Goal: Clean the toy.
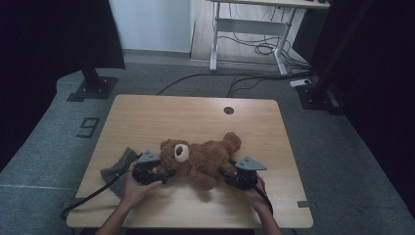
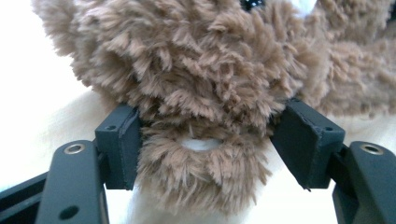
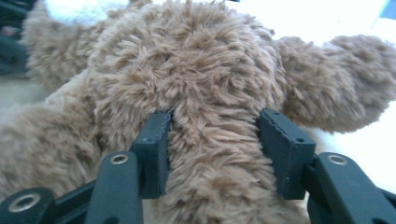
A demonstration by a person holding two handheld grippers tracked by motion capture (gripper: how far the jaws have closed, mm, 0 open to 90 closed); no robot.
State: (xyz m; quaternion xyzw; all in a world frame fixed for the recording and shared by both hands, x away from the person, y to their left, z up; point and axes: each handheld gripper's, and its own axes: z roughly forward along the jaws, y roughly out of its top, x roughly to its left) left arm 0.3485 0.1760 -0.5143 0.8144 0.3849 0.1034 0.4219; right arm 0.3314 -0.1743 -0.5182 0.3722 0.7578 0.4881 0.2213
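Two forearms enter the high view from the bottom edge, each hand holding a claw at the near part of a wooden counter (image 1: 147, 117). Between them lies a brown teddy bear (image 1: 203, 159) on its back, head toward the left with a pale muzzle, one leg pointing to the far right. Left claw (image 1: 166, 174) meets the bear at its head end; right claw (image 1: 223, 172) meets it at the lower body. A grey cloth (image 1: 119, 165) lies crumpled on the counter just left of the left hand (image 1: 134, 188). Beyond the counter, cables cross a grey floor, and a white desk frame stands farther back.

Seen from the left gripper view, the left claw (image 2: 205, 144) has both black jaws pressed into a tuft of the teddy bear (image 2: 201, 70), gripping a furry part with a small white patch showing in it. Which part of the bear this is cannot be told from so close.

Seen from the right gripper view, the right claw (image 3: 212, 147) grips a thick furry limb of the teddy bear (image 3: 187, 65), jaws sunk into the pile on either side. Another limb reaches off to the right, and the pale muzzle appears at upper left.
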